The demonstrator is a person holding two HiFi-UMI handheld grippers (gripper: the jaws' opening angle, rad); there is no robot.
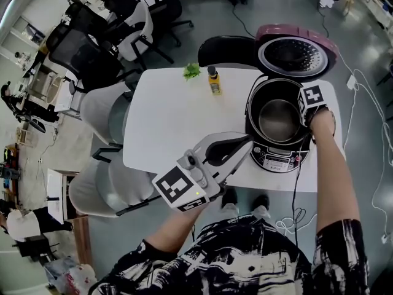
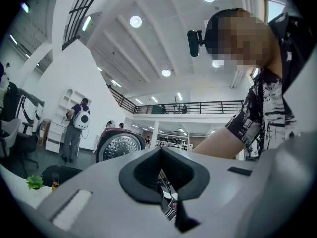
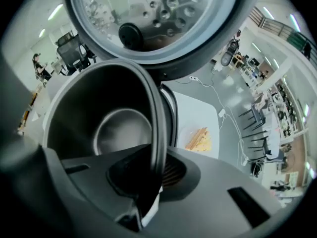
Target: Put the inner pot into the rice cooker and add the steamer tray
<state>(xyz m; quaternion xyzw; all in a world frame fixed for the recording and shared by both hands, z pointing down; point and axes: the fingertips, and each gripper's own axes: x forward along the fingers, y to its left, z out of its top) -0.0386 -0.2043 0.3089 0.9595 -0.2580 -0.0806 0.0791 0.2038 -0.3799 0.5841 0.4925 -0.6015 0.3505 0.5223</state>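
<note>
The rice cooker (image 1: 279,157) stands at the right end of the white table (image 1: 166,121), its maroon lid (image 1: 295,54) swung up and back. The dark metal inner pot (image 1: 279,118) is inside the cooker's opening. My right gripper (image 1: 305,123) points down and is shut on the pot's right rim. In the right gripper view that rim (image 3: 157,133) runs between the jaws of the right gripper (image 3: 151,170), under the lid's steel inner plate (image 3: 158,14). My left gripper (image 1: 247,141) hovers at the table's front edge beside the cooker, shut and empty. No steamer tray is in view.
A small yellow bottle (image 1: 214,82) and a green leafy sprig (image 1: 191,71) sit at the table's far edge. Something flat and yellow (image 3: 199,139) lies on the table beyond the cooker. Grey chairs (image 1: 101,112) stand at the left, a black chair (image 1: 224,51) behind. Cables (image 1: 368,97) trail on the floor at the right.
</note>
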